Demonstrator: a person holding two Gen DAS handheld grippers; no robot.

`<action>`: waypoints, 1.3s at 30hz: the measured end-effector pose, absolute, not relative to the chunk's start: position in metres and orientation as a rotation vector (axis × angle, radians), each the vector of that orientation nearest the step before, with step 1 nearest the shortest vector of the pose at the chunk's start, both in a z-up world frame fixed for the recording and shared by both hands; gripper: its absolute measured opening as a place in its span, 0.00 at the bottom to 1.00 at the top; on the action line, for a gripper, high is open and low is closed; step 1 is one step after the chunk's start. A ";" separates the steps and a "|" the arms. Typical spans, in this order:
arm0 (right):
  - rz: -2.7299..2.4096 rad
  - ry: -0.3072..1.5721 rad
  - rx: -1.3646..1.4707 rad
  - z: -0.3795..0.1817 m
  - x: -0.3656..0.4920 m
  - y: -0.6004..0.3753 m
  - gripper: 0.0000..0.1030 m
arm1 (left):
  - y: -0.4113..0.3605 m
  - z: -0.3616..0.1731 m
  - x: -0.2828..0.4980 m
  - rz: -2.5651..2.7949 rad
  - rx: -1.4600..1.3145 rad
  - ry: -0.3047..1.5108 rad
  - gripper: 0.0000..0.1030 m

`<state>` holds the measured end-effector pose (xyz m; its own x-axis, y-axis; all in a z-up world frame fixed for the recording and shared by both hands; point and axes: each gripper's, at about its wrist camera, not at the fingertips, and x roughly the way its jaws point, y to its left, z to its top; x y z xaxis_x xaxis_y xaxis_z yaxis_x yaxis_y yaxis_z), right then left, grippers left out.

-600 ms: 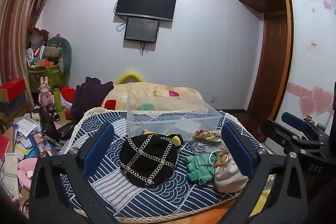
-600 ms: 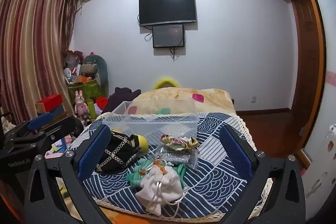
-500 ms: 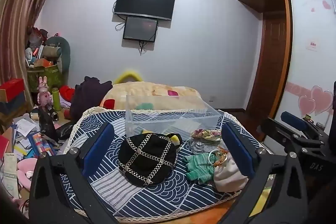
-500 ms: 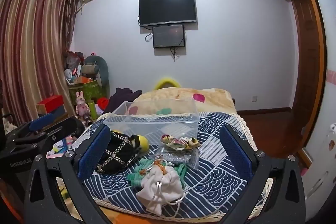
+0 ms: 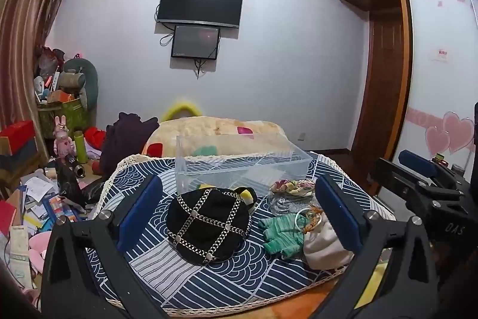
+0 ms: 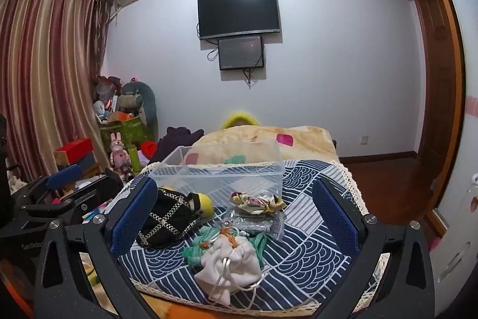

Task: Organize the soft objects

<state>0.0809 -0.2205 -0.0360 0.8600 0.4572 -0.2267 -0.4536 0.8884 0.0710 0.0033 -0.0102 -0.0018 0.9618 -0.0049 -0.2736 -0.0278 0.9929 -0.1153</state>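
Both cameras have barely shifted in the last 0.6 s; nothing on the cloth has moved. Left gripper [image 5: 239, 211] hangs with its 2 fingers wide apart, holding nothing, and the black chain-trimmed cap [image 5: 209, 224] lies straight ahead between them, brim toward the clear box [image 5: 239, 166] behind it. Right gripper [image 6: 236, 217] is likewise spread and empty, with the white drawstring pouch [image 6: 228, 262] nearest, mouth and cords toward the camera, lying on the green glove [image 6: 195, 248]. Each arm likely takes its own nearest piece.
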 end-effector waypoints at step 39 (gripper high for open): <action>0.503 0.241 0.043 -0.038 0.081 -0.222 1.00 | -0.017 0.004 0.000 -0.009 -0.124 0.267 1.00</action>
